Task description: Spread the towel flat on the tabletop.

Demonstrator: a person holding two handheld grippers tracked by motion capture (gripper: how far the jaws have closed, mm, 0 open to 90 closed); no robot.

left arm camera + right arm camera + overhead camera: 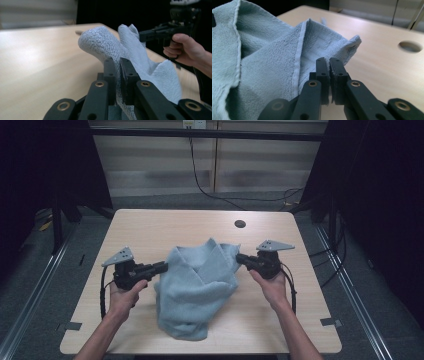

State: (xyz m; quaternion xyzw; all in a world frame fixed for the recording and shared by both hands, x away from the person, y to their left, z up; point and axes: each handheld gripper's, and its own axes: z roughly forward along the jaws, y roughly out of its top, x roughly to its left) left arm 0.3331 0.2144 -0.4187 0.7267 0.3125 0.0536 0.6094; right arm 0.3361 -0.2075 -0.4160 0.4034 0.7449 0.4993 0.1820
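A light blue towel [197, 287] lies crumpled on the wooden table [150, 227], its upper part pulled up off the top. My left gripper [165, 266] pinches the towel's left edge, and in the left gripper view the jaws [118, 61] are shut on a fold of the towel [100, 41]. At the towel's right upper corner my right gripper [239, 257] holds on; its own view shows it [329, 61] shut on the hemmed edge of the towel [267, 67]. A hand grips each tool from below.
A round hole [240, 224] sits in the table near its far edge, also seen as the hole [410, 46] in the right gripper view. A black cable [200, 185] runs along the floor behind the table. Dark curtains flank both sides.
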